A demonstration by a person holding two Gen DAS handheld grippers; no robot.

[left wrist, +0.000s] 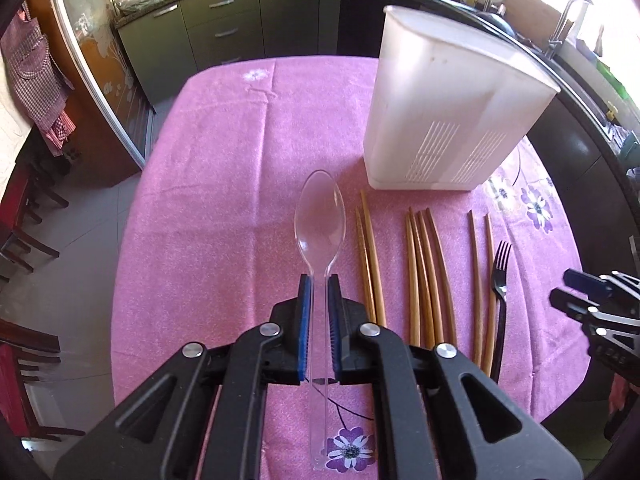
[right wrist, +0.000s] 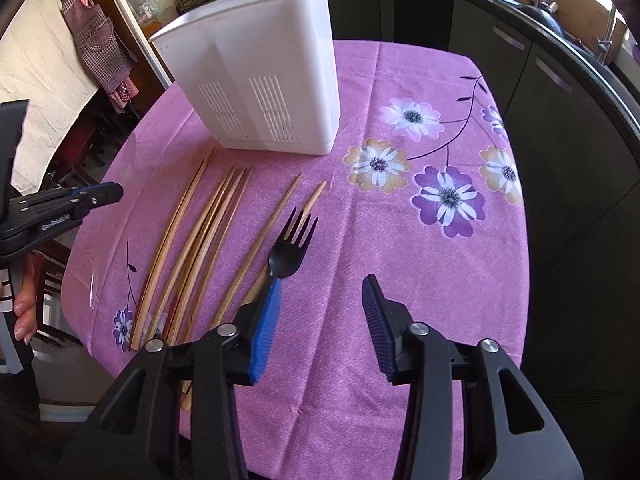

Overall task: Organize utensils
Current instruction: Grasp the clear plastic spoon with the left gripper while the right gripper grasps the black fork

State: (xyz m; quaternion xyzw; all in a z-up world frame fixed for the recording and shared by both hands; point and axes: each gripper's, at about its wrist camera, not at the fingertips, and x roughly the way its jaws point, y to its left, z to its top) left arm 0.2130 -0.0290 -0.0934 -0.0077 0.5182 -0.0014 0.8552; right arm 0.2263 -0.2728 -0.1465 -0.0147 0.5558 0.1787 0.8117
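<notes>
Kitchen table, pink floral cloth (left wrist: pixel 224 168); left hand-held gripper (left wrist: pixel 318 280) clamps clear spoon (left wrist: pixel 319 216), right (right wrist: pixel 320 300) gapes empty.

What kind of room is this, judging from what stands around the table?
Most likely a home kitchen. Dark cabinets run under a counter along the walls, a tap stands on the right, and an apron hangs by the wall. The table wears a pink flowered cloth.

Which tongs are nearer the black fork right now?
Right. The right tongs stand open with their left pad right beside the black fork. The left tongs are shut on the clear spoon, with the chopsticks between them and the fork.
</notes>
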